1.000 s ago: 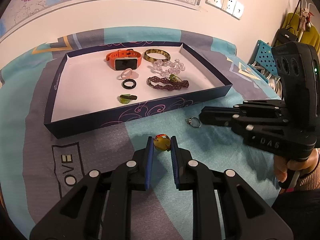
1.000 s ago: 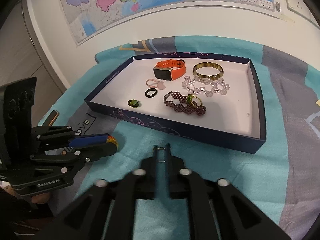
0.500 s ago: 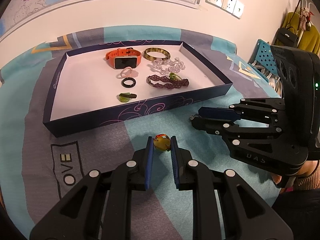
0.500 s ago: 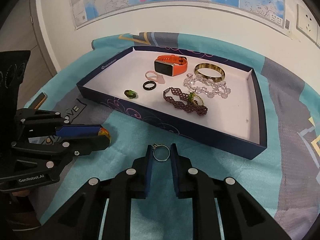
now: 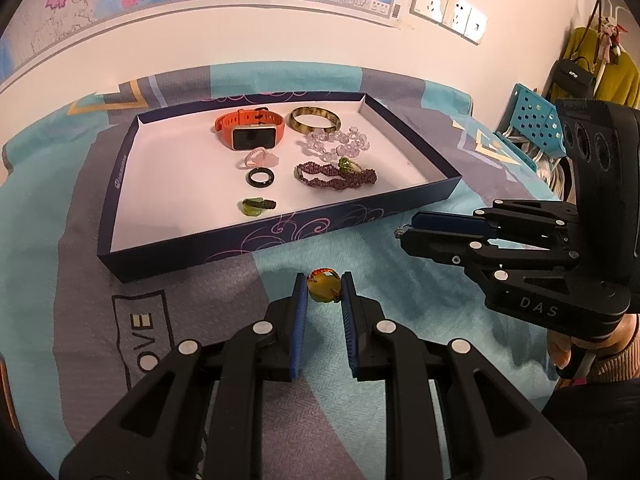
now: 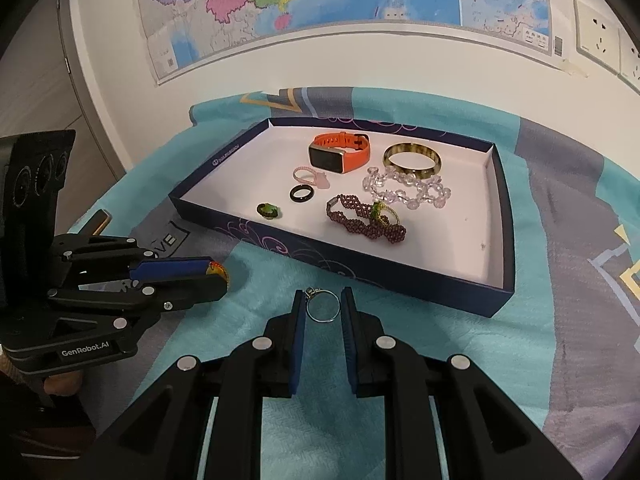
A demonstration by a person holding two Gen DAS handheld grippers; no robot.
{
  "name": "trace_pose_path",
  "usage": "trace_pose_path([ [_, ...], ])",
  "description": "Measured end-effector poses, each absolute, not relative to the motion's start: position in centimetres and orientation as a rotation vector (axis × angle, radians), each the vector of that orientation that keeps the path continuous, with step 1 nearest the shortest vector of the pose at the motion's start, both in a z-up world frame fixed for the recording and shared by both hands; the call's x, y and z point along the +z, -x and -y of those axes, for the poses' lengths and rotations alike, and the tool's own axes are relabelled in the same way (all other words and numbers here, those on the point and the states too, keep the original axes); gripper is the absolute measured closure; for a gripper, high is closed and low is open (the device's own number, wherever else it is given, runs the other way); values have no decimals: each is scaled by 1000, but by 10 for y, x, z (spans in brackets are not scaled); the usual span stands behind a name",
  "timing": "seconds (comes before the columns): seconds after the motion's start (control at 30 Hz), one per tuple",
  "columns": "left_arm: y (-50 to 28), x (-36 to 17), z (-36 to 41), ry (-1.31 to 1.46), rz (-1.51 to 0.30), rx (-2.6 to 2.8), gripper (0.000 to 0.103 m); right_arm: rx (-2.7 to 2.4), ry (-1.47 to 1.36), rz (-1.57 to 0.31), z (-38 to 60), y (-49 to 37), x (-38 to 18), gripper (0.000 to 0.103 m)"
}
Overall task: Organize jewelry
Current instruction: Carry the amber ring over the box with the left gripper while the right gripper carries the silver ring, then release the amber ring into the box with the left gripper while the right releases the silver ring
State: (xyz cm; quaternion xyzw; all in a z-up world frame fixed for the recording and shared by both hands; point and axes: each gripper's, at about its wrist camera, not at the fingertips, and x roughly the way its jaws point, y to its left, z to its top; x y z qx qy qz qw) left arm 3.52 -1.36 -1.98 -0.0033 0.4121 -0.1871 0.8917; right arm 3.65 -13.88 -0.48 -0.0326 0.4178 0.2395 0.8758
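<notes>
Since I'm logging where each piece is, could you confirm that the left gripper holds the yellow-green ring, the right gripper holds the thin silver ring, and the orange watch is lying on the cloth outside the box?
One detail is wrong: the orange watch lies inside the box, near its far wall, not on the cloth. The right wrist view shows this clearly. The rest stands: the left gripper holds the yellow-green ring, and the right gripper holds the thin silver ring.

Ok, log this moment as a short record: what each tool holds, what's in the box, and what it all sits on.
left tool: shut on a yellow-green bead ring with orange trim
right tool: shut on a thin silver ring
dark blue shallow box: orange smartwatch, amber bangle, clear bead bracelet, purple bead bracelet, black ring
surface: teal and grey patterned cloth
</notes>
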Motion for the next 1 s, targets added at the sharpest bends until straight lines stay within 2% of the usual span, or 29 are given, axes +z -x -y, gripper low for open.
trace_pose_path([
  [0.67, -47, 14, 7, -3, -773, -361, 86, 516, 39, -787, 142, -53, 26, 87],
  [1.0, -74, 13, 8, 21, -779, -346, 86, 515, 42, -790, 136, -74, 25, 87],
])
